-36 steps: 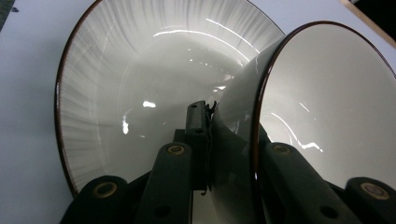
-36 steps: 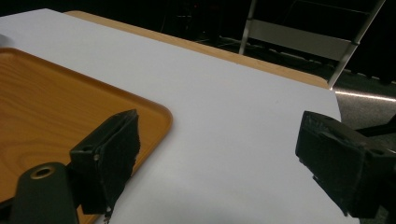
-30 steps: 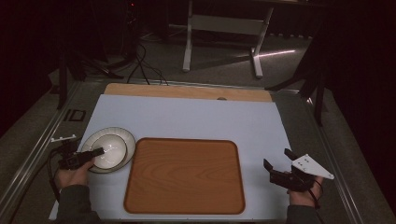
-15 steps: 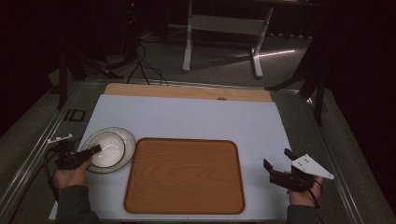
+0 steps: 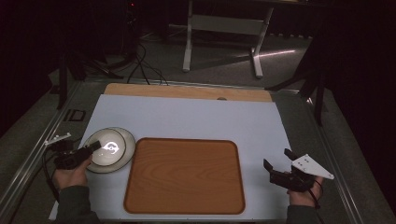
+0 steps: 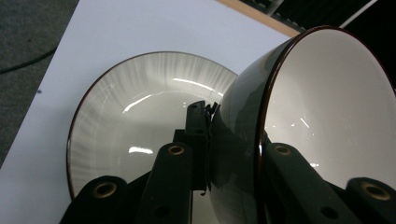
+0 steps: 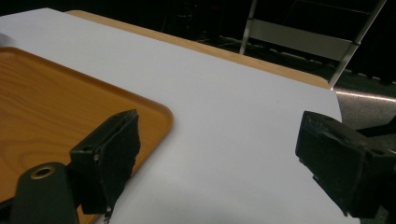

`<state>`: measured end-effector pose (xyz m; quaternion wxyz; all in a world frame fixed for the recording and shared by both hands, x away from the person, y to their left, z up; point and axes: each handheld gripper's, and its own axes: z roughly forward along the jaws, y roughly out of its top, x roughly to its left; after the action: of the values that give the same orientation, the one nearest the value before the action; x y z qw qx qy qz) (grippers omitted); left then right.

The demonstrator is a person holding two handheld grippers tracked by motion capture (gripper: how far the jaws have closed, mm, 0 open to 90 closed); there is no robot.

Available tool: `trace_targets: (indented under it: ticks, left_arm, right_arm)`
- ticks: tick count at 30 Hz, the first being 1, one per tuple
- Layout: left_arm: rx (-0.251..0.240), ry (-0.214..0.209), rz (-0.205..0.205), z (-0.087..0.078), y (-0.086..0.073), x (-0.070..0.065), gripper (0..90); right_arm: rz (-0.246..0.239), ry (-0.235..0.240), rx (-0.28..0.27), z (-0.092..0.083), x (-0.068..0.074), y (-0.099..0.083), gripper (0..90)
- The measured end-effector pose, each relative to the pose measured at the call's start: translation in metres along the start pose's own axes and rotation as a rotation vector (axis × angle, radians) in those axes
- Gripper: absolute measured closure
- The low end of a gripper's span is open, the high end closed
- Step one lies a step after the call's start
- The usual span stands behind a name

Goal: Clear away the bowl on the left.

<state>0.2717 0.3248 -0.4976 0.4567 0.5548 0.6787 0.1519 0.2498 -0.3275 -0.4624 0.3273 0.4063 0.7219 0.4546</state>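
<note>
The left gripper (image 6: 212, 140) pinches the bowl (image 6: 327, 116) rim, tipping it above the plate (image 6: 140, 121) for lifting, while at four o'clock of the wooden tray (image 5: 184, 175) the right gripper (image 5: 279, 164) waits with jaws apart.

Camera layout

Your high view looks forward and down on the table (image 5: 187, 116). Each gripper view looks close along its own jaws; the tray (image 5: 184, 175) (image 7: 56, 102) appears in high and right gripper views.

The bowl (image 6: 299, 116) stands tilted with its wall between the left gripper's (image 6: 212, 140) jaws, above the plate (image 6: 130, 116) lying just beyond them. The tray (image 7: 56, 102) lies beside the right gripper's (image 7: 224, 158) left jaw, table (image 7: 224, 107) between both.
</note>
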Motion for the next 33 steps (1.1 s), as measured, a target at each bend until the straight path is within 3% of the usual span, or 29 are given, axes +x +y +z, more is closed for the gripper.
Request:
trace_targets:
  ticks: [14,33]
  left_arm:
    - [-0.032,-0.024,0.029,-0.004,0.001,-0.011,80.2]
    - [-0.029,-0.045,0.081,-0.002,0.001,-0.029,80.2]
  right_arm:
    - [0.0,-0.001,0.0,0.0,-0.001,0.0,13.3]
    - [0.0,-0.003,0.001,0.0,0.0,0.0,13.3]
